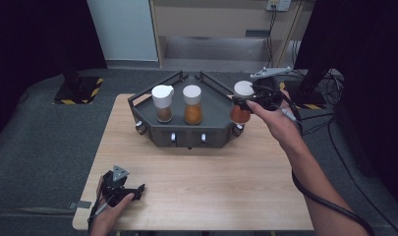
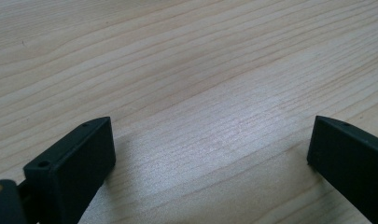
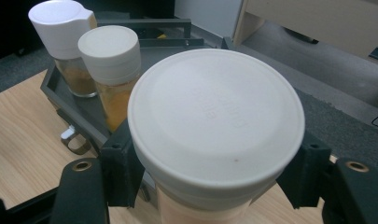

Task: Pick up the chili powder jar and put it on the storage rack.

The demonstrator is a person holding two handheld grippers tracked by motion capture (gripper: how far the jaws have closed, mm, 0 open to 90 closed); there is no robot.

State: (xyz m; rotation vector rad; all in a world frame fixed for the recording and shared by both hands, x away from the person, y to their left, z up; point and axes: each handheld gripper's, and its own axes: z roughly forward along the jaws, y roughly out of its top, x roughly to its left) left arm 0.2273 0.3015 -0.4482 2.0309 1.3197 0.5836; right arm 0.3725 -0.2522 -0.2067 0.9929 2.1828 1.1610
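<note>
The right gripper (image 1: 241, 104) is clamped on a clear glass spice jar with a wide white lid and reddish-orange powder inside (image 1: 241, 109), its black jaws pinching the jar just under the lid and holding it in the air at the right-hand end of the dark grey angular plastic rack (image 1: 152, 120), above the table edge. Two jars already stand in that rack: a white-capped jar of brown powder with a pouring spout (image 1: 162, 103) and, beside it, a white-capped jar of orange-yellow powder (image 1: 192, 104). I judge this to be the carrying step, with the held jar bound for the free space to the right of those two; the next move calls for bringing it over the tray's rim, keeping it upright, and lowering it before letting go. The left gripper (image 1: 133, 191) rests on the pale wooden table (image 1: 196, 191) near its front corner, jaws wide apart with nothing between them. From the right gripper view the lid hides the jar's body, so its contents and the tray floor below are hard to judge.
</note>
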